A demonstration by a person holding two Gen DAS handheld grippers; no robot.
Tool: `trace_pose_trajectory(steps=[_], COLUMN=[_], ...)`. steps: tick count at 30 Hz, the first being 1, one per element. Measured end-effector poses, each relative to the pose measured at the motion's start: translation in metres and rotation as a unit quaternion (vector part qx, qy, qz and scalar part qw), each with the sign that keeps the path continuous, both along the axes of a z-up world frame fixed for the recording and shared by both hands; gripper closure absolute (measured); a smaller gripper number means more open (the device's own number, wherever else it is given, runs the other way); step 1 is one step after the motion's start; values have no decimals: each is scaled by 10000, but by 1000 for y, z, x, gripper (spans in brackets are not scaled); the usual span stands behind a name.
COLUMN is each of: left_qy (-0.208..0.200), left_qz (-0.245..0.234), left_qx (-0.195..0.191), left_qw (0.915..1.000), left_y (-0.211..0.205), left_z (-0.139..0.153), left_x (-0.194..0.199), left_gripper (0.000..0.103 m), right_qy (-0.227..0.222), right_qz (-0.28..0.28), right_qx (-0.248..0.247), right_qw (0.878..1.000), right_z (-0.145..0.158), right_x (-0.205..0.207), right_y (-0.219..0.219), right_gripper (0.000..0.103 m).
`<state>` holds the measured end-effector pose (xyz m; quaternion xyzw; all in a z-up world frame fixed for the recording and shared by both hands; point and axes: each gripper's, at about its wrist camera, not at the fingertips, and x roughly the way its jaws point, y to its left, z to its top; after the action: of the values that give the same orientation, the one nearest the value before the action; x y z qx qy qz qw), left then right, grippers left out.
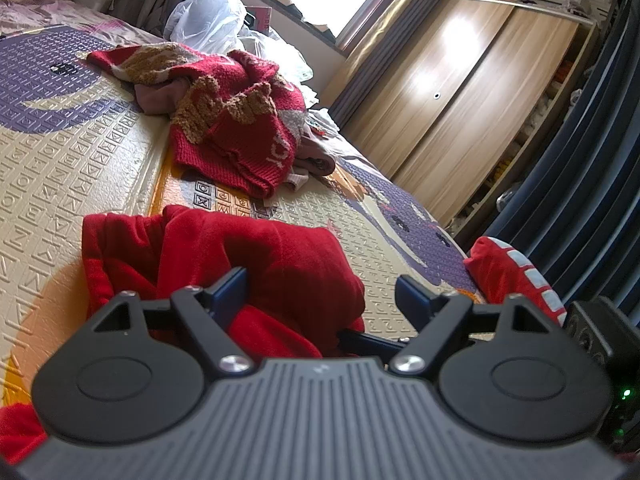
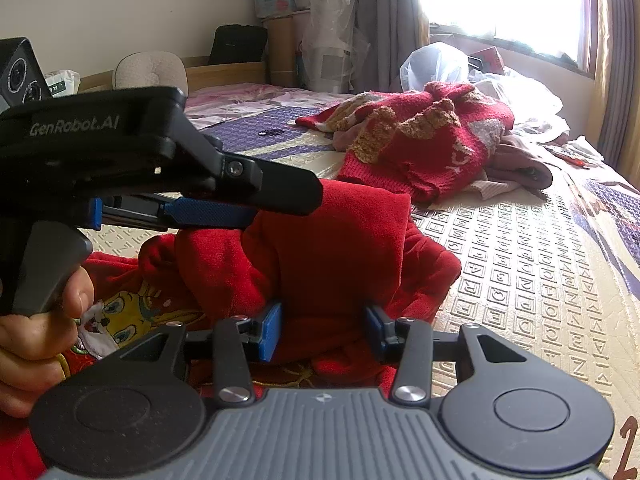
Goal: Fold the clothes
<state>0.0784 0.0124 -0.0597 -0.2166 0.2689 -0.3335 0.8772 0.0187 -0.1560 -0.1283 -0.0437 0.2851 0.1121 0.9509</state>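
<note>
A plain red fleece garment (image 1: 280, 256) lies bunched on the patterned mat (image 1: 60, 180). My left gripper (image 1: 320, 294) hovers just over it, jaws wide apart, and nothing is pinched between the blue pads. Seen from the right wrist, the same garment (image 2: 328, 248) rises in a fold, with a cartoon print (image 2: 120, 320) on its near left part. My right gripper (image 2: 324, 330) stands partway open, the fold filling the gap between its pads without looking pinched. The left gripper (image 2: 284, 206) reaches in from the left above the fold, held by a hand (image 2: 36, 344).
A heap of red knitted sweater and pinkish clothes (image 1: 240, 120) (image 2: 424, 140) lies farther back on the mat (image 2: 520, 260). Another red piece with white stripes (image 1: 512, 276) sits at the right edge. Plastic bags (image 1: 208, 20), a wooden wardrobe (image 1: 460, 100) and curtains stand beyond.
</note>
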Motion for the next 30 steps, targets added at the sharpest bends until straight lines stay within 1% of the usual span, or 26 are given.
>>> trace_pose_trajectory(steps=[7,12,15,17,19,22,25,26,27,30], left_qy=[0,50,60,63,59,58,82,72,62,27], left_qz=[13,18,23,28,30,25,3,8,10,22], left_qx=[-28,-107,-116,-115,-105,-48,1,28,49,90], left_qw=[10000,9999,9999,9999,9999,10000,10000,10000,10000,10000], left_y=[1,3,2,1,1,0,0,-1,-2,-2], left_z=[1,1,1,1,1,-1,-4,-4,-4,-2], left_x=[1,2,2,1,1,-1,-2,-1,-1,-2], left_gripper=[21,21,21,21,21,21,21,21,21,21], right_qy=[-170,-595,-697,-720,-660,-433,-77,-40,-16,77], right_qz=[77,128,393,624,829,1033,975,975,974,1058], right_qx=[-41,29,114,151,72,-30,-190,-186,-137,275], right_qw=[9998,9981,9967,9953,9943,9937,9950,9951,9952,9940], right_z=[11,29,34,35,30,16,3,2,2,11], right_x=[-8,-22,-26,-28,-26,-19,-7,-5,-3,-3], right_y=[-5,-15,-13,-9,1,16,25,25,24,7], right_gripper=[56,57,63,77,81,84,83,83,83,83])
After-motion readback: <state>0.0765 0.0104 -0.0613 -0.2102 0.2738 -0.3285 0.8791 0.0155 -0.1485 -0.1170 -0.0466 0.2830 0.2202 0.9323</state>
